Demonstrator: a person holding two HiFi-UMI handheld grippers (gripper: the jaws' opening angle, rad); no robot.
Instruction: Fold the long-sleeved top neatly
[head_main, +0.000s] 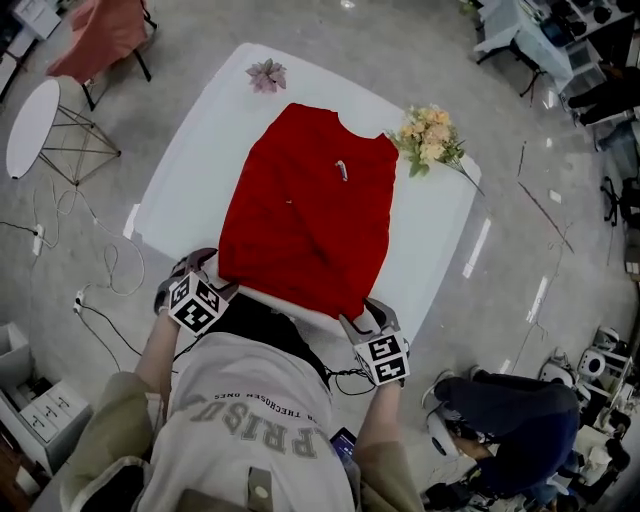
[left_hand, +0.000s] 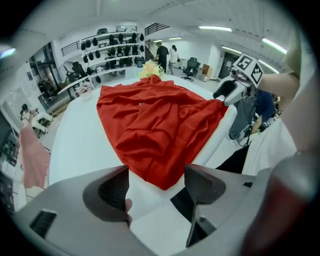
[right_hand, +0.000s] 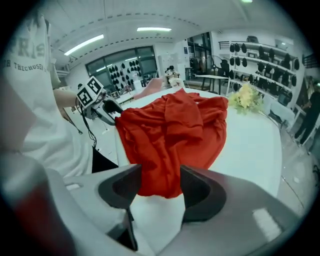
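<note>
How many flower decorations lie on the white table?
2. A small pink flower lies at the far edge of the table, beyond the collar of the red top. A yellowish bouquet lies at the top's far right corner in the head view. None looks hidden.

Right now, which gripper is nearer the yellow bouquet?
Right. The right gripper is at the table's near edge on the bouquet's side; the left gripper is across the red top.

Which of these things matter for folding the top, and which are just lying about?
For the job: red top; white table; left gripper and right gripper, both open.

Lying about: pink flower; yellow bouquet; side table; draped chair; floor cables.
</note>
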